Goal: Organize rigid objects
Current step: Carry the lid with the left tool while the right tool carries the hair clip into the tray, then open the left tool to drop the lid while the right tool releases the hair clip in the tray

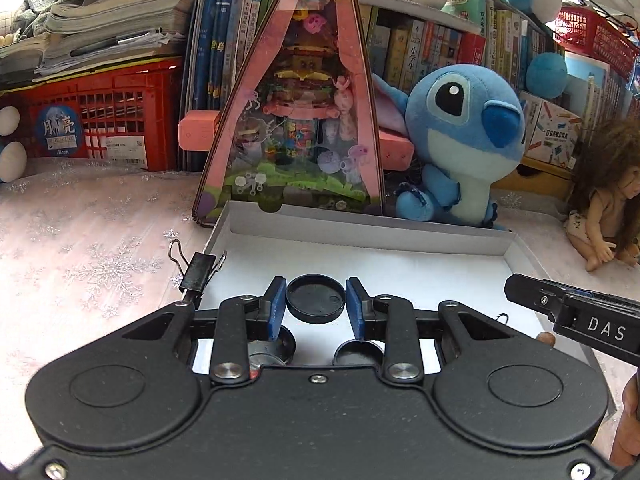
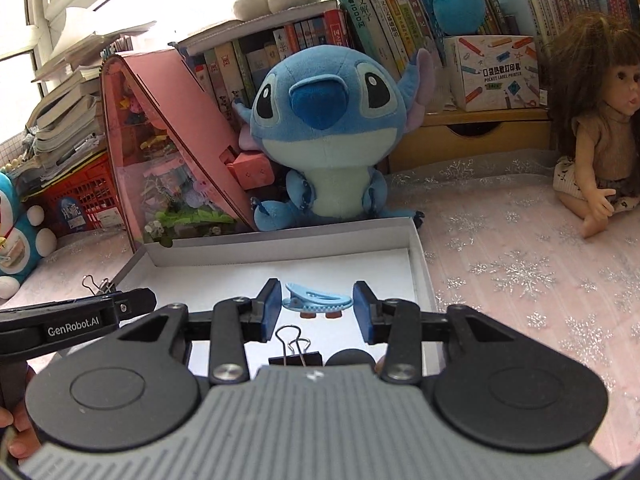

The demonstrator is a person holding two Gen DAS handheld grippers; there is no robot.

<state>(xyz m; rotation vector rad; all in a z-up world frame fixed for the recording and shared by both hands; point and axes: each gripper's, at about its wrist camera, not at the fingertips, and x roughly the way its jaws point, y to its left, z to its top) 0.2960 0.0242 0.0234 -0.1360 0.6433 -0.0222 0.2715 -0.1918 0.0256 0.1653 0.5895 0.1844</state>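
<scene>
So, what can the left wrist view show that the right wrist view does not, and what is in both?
Only the left wrist view shows the round black lid between the open fingers of the left gripper, and a binder clip on the box's left wall.

Only the right wrist view shows the blue hair clip between the open fingers of the right gripper, a black binder clip inside the box, and the doll's face.

Both show the white box and the blue plush.

White box (image 1: pixel 360 236), black round lid (image 1: pixel 315 298), light-blue hair clip (image 2: pixel 316 298), pink snowflake-patterned cloth (image 2: pixel 520 264).
</scene>
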